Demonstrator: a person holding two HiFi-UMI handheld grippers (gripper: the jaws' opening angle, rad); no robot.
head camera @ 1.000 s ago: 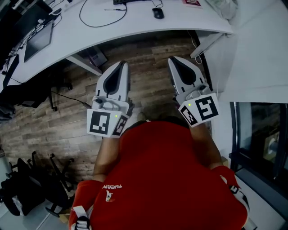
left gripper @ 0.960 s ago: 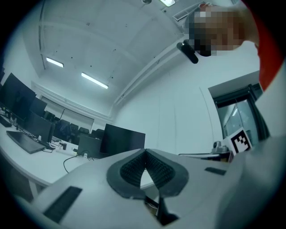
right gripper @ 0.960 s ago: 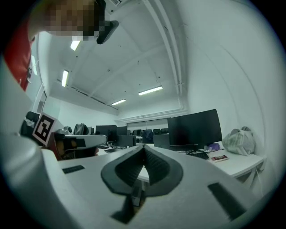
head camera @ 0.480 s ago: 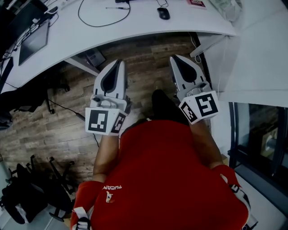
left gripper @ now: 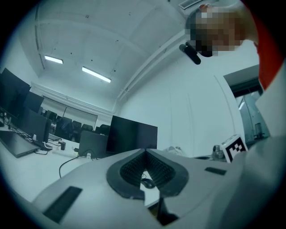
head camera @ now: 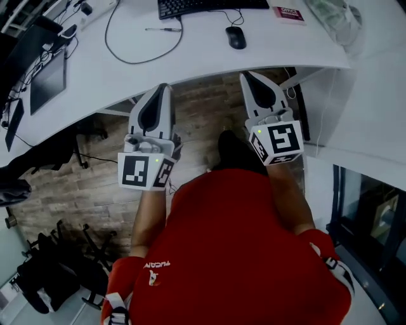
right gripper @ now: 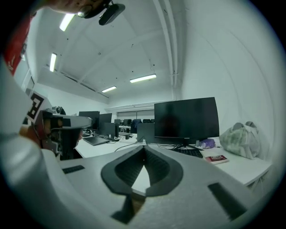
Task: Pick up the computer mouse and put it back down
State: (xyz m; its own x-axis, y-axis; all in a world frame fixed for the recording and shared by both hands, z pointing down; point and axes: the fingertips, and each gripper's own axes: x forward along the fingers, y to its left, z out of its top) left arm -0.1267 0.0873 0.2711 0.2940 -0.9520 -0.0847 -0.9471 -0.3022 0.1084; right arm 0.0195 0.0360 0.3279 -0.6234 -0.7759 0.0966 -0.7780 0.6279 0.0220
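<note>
White curved desk [head camera: 190, 60] carries the small black computer mouse [head camera: 236, 37] beside a black keyboard [head camera: 203, 6], untouched; left gripper [head camera: 165, 87] and right gripper [head camera: 245, 76], both clenched and empty, hover at its edge, seemingly lining up a reach

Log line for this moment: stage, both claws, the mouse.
stage: pickup not yet begun | left claw: shut, empty | right claw: shut, empty | mouse: on desk near keyboard, untouched
</note>
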